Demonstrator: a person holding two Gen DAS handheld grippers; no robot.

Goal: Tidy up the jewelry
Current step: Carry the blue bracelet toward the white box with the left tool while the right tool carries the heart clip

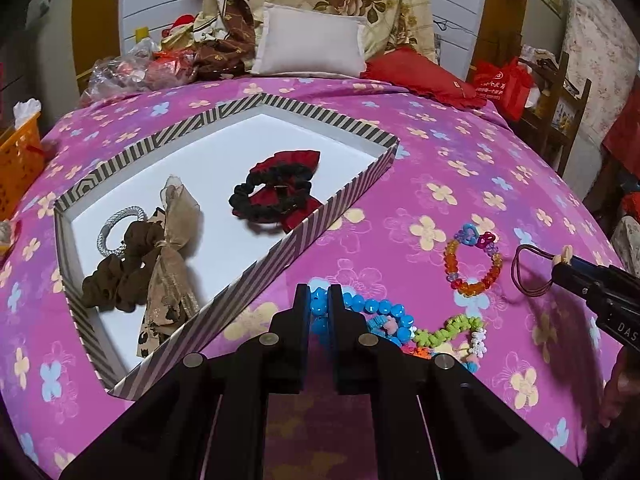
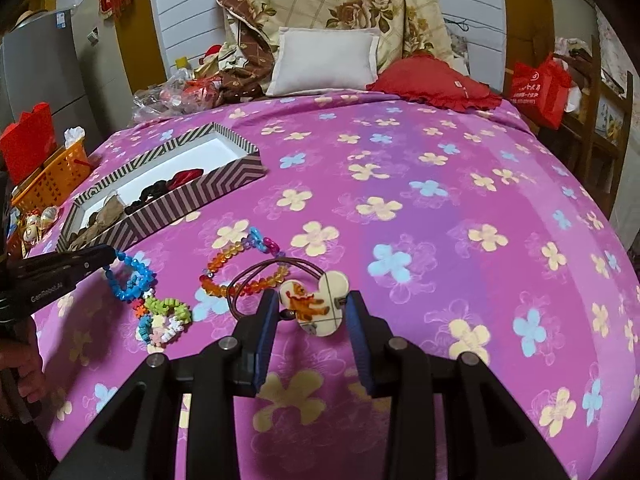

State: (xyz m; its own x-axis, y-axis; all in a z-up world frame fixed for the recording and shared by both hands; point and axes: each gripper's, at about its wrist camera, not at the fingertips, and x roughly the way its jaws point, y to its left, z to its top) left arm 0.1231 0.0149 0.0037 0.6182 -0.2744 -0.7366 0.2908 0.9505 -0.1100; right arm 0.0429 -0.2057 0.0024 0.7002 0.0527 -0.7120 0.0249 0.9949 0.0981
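Pink flowered bedspread [image 2: 400, 184] carries everything you are sorting, and the striped tray [image 1: 224, 292] with its white floor already holds part of the job: a brown scrunchie [image 1: 116, 276], a silver ring-shaped band [image 1: 120, 224], a sheer beige bow [image 1: 176, 232] and a red and black scrunchie [image 1: 276, 196] all lie inside it. Four pieces are left outside, so you are roughly halfway by count. Your left gripper [image 1: 319, 300] has its fingers drawn close around the blue bead bracelet [image 1: 360, 312], which sits on the bedspread just beside the tray's near wall; the grip looks made, though you cannot tell from these views how firm it is. Your right gripper [image 2: 310, 312] holds its fingers apart with the cream mouse-shaped charm [image 2: 312, 304] of the brown hair tie [image 2: 256, 280] between them; the charm seems pinched at its edges, and the tie's loop hangs free, lifted off the bedspread in the left view. Left lying loose are the orange and red bead bracelet [image 1: 472, 260], near the middle of the bedspread, and the small green and pastel bead bracelet [image 1: 456, 334], touching the blue one. Carry both held pieces to the tray, then come back for those two.
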